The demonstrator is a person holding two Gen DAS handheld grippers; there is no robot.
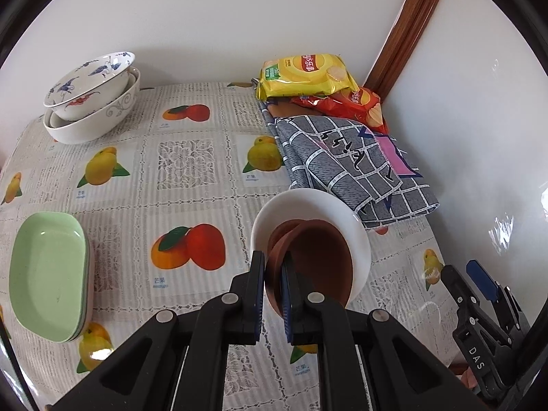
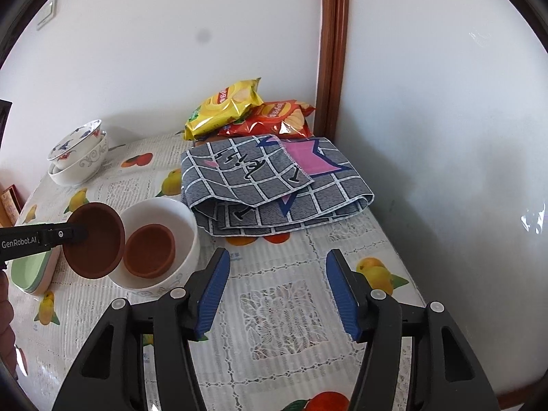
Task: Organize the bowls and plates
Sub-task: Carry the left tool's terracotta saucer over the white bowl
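Left wrist view: left gripper (image 1: pixel 274 270) clamped on rim of brown bowl (image 1: pixel 310 263), tilted beside white bowl (image 2: pixel 161 243).

Second brown bowl (image 2: pixel 149 251) nested inside; right gripper (image 2: pixel 274 291) wide, empty; patterned bowls (image 1: pixel 92 99) and green plates (image 1: pixel 49 274) stacked, sorting apparently near done.

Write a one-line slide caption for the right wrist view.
Left gripper holds a tilted brown bowl beside a white bowl containing another brown bowl; right gripper waits open.

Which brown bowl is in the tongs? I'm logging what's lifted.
The tilted brown bowl, pinched at its rim by the left tongs. The other brown bowl lies inside the white bowl, ungripped.
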